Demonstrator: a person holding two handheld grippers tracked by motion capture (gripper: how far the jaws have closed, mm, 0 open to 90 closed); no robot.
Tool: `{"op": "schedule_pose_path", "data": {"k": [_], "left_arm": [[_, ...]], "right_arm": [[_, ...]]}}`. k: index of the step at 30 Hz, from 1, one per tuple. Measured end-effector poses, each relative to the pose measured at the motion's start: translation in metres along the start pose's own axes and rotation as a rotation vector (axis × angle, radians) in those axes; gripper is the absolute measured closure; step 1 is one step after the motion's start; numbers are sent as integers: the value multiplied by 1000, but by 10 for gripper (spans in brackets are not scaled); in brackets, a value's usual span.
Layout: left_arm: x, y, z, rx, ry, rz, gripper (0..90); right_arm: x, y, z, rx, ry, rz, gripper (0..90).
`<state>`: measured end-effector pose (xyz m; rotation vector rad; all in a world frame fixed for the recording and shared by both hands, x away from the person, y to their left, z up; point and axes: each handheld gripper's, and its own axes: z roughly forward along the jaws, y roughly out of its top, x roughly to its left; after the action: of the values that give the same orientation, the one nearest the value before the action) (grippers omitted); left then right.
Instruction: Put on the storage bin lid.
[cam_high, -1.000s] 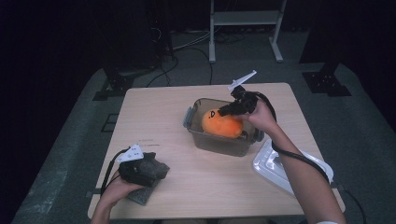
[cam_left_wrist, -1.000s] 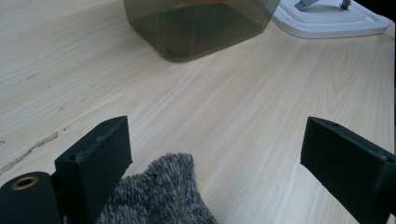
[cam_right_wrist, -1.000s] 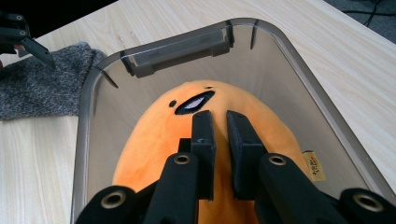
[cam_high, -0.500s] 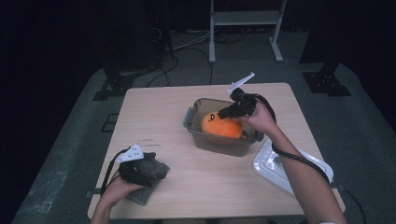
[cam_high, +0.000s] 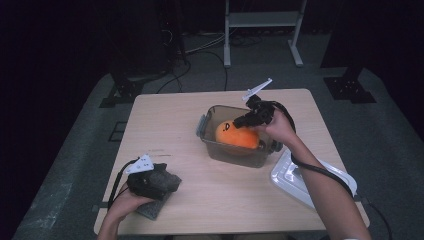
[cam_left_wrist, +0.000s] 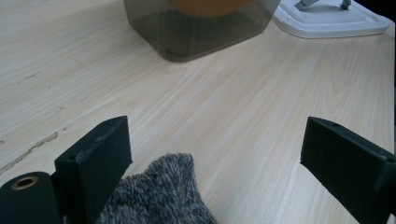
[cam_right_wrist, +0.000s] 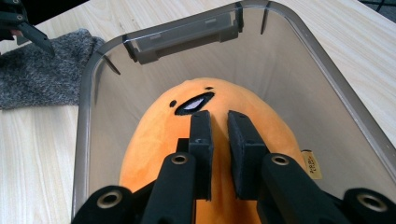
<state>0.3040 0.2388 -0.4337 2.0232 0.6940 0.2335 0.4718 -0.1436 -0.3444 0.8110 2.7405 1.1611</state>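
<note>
Presently:
Toy: soft orange plush toy (cam_right_wrist: 187, 135), rounded, pinched by right hand-held gripper (cam_right_wrist: 218, 135).
Bin: smoky rigid plastic bin (cam_right_wrist: 299, 56), walls close around it.
Left hand-held gripper (cam_left_wrist: 224, 158): jaws apart over fuzzy grey cloth (cam_left_wrist: 163, 196).

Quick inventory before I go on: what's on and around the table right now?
Plush toy: one, orange, inside the bin.
Bin: one, clear grey, table centre.
Lid: one, white, on the table's right edge.
Fuzzy cloth: one, grey, near left corner.
Table: one, light wood.
Metal stand: one, white, on the floor behind.
Right tool: black, jaws pinching the plush toy.
Left tool: black, jaws wide apart, over the cloth.
</note>
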Motion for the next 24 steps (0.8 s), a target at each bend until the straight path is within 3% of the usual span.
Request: {"op": "schedule_pose_path", "data": {"k": [24], "left_arm": [[0,0,-1,-1,0,2,74]], "right_arm": [[3,-1,20,62,6,-1,804]]}}
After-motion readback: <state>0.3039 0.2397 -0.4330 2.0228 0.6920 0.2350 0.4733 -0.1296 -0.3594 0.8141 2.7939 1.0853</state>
